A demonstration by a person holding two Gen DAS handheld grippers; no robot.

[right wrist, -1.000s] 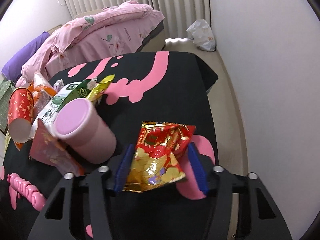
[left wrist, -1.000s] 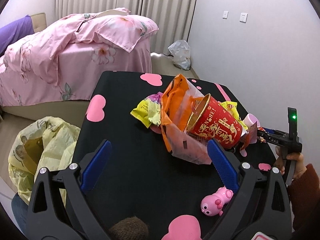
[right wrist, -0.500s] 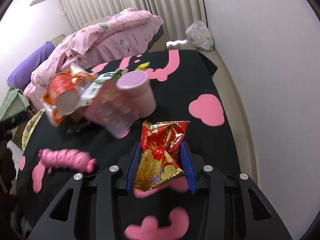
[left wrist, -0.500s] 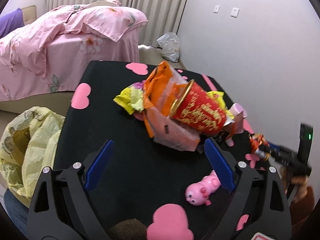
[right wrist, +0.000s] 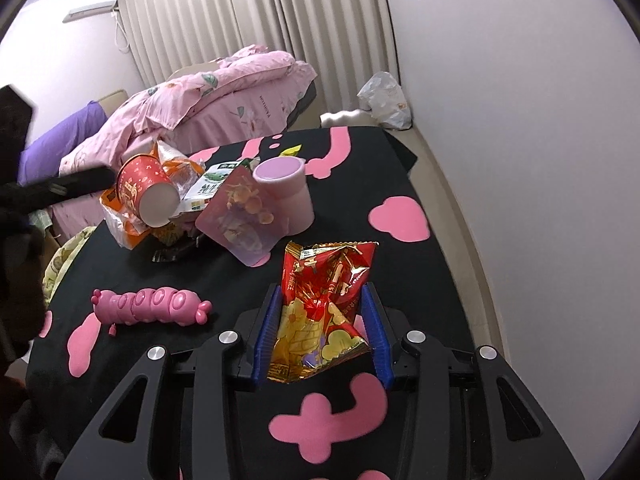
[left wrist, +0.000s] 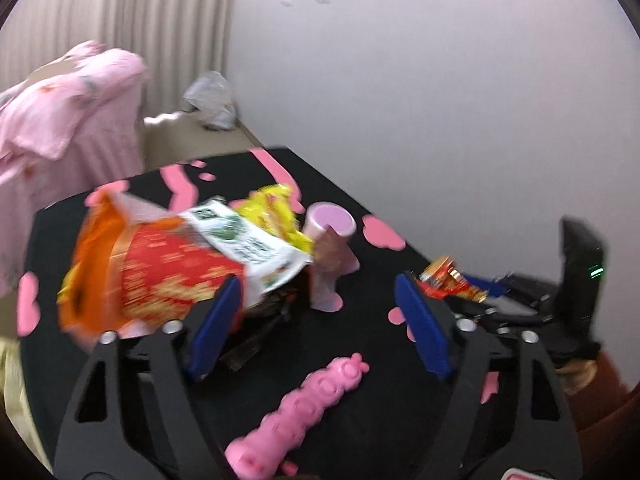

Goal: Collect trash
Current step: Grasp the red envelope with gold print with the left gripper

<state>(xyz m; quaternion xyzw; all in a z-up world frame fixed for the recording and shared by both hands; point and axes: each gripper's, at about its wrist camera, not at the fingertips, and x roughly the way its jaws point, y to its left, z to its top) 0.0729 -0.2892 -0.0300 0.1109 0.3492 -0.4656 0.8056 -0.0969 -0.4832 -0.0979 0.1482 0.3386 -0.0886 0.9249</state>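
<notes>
My right gripper is shut on a red and gold snack bag, lifted over the black table. A trash pile lies further back: a red paper cup on its side, an orange wrapper, a green-and-white packet, a yellow wrapper and a pink cup. My left gripper hovers at the pile's near edge, its jaws closing with nothing between them; its left finger is beside the red cup. The left wrist view is blurred.
A pink caterpillar toy lies on the table near both grippers. A bed with a pink quilt stands behind. A white plastic bag sits on the floor by the wall. A yellow bag hangs past the table's left edge.
The left gripper swung right toward the pile and its jaws narrowed. The right gripper pulled back and up with the snack bag gripped, away from the pink cup.
</notes>
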